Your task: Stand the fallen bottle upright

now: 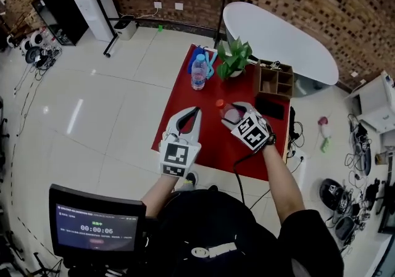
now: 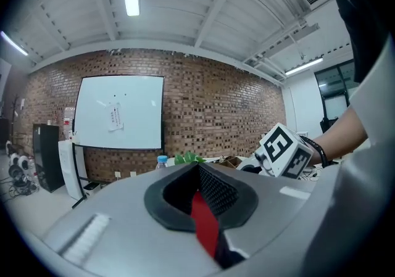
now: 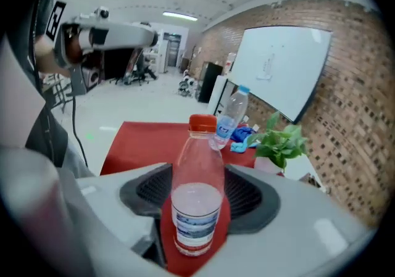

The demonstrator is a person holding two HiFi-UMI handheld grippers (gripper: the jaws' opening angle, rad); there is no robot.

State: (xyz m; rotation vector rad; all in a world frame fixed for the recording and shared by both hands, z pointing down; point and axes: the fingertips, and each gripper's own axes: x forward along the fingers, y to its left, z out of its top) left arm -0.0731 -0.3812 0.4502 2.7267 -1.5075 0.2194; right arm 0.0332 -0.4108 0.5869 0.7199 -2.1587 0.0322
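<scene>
A clear bottle with an orange cap (image 3: pixel 197 171) and some liquid in its lower half stands upright between the jaws of my right gripper (image 3: pixel 196 208), which is shut on it. In the head view that bottle (image 1: pixel 229 111) sits over the middle of the red cloth (image 1: pixel 210 143), in my right gripper (image 1: pixel 231 114). My left gripper (image 1: pixel 188 119) hovers to its left over the cloth's near left part, with its jaws shut and nothing in them. The left gripper view shows only the closed left gripper (image 2: pixel 199 192) and red cloth below.
A second clear bottle with a blue cap (image 1: pixel 198 72) stands upright at the far end of the cloth, next to a blue rag (image 1: pixel 208 60). A potted plant (image 1: pixel 234 57), a wooden organizer (image 1: pixel 274 80) and a black flat device (image 1: pixel 270 108) lie to the right.
</scene>
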